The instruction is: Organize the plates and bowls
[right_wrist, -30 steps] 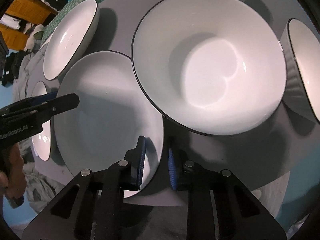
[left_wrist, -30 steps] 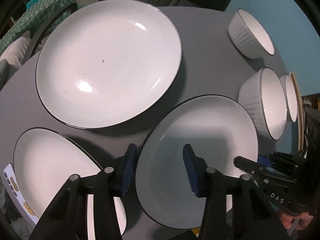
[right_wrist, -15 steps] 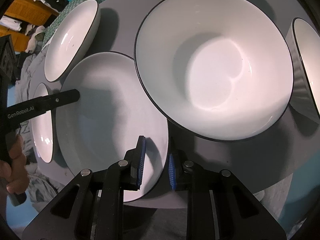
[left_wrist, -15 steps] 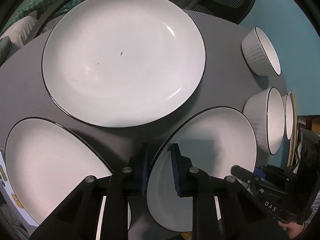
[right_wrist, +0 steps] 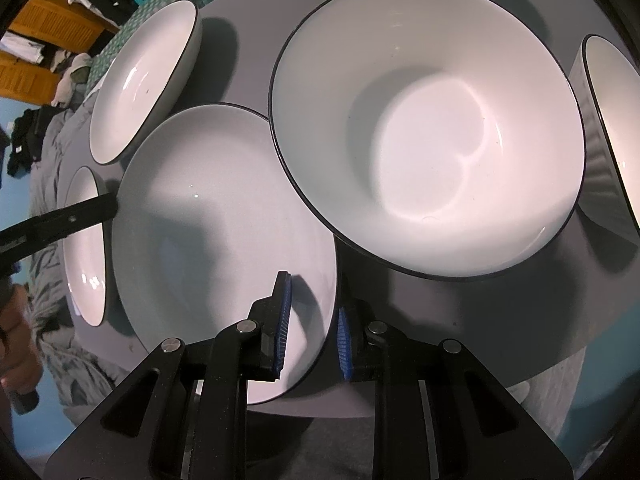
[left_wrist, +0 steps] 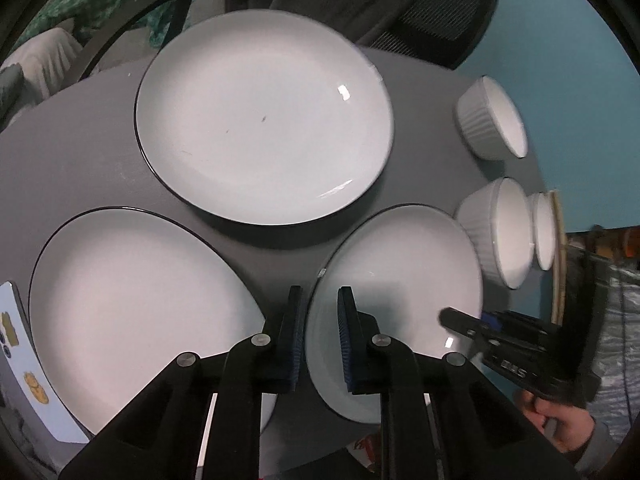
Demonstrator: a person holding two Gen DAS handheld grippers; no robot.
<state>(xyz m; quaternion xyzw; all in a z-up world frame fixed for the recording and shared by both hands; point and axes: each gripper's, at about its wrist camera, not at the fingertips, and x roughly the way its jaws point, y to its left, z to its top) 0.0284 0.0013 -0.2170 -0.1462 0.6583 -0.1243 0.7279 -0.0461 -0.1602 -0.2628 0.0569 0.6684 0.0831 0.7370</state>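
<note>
A small black-rimmed white plate [left_wrist: 404, 280] is held at opposite rims by both grippers and looks lifted and tilted over the grey table [left_wrist: 80, 168]. My left gripper [left_wrist: 318, 334] is shut on its near-left rim. My right gripper [right_wrist: 310, 324] is shut on its other rim; the plate also shows in the right wrist view [right_wrist: 208, 216]. A large plate [left_wrist: 264, 116] lies beyond, another plate [left_wrist: 132, 304] lies at the left. Ribbed white bowls [left_wrist: 498, 232] stand at the right; one [right_wrist: 432, 128] is large in the right wrist view.
A further ribbed bowl [left_wrist: 490, 120] stands at the far right of the table. A black office chair [left_wrist: 400, 4] stands behind the table. A card with pictures [left_wrist: 24, 364] lies at the left edge. Clothes and wooden shelves [right_wrist: 44, 40] lie beyond the table.
The left gripper closed on the small plate's rim. The plate rose and tilted between both grippers, and the left view drew back from the large plate.
</note>
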